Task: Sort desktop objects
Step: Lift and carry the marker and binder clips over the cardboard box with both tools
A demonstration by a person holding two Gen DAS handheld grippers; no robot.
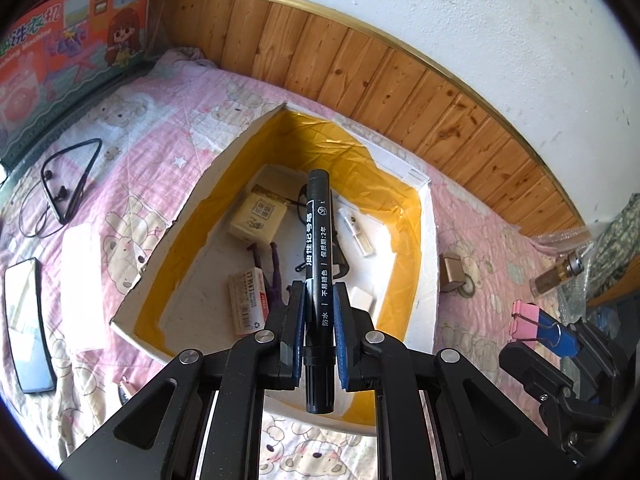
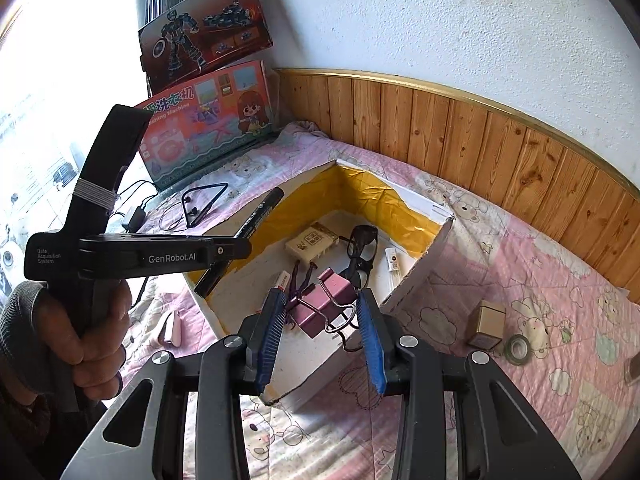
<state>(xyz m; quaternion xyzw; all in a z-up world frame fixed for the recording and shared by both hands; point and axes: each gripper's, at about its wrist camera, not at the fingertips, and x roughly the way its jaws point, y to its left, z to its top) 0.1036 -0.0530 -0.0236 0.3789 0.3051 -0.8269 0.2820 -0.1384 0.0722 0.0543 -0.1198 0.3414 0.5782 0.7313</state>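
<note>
My left gripper [image 1: 319, 292] is shut on a black marker pen [image 1: 318, 264], which stands up between the blue pads above the open white box [image 1: 428, 264] lined with yellow tape. In the right wrist view that marker [image 2: 256, 220] slants over the box's left wall, and a hand [image 2: 92, 320] holds the left gripper [image 2: 236, 246]. My right gripper [image 2: 320, 295] is shut on a pink binder clip [image 2: 324, 306] just above the box's near corner [image 2: 412, 284]. The clip [image 1: 526, 320] also shows at the far right of the left wrist view.
Inside the box lie a yellowish pack [image 1: 258, 216], a staples box [image 1: 248, 304], sunglasses [image 2: 362, 244] and a small white tube [image 1: 356, 232]. On the pink quilt are neckband earphones [image 1: 68, 184], a phone [image 1: 28, 320], a small brown box [image 2: 486, 324] and a tape roll [image 2: 520, 348]. Toy boxes [image 2: 212, 120] lean at the back left.
</note>
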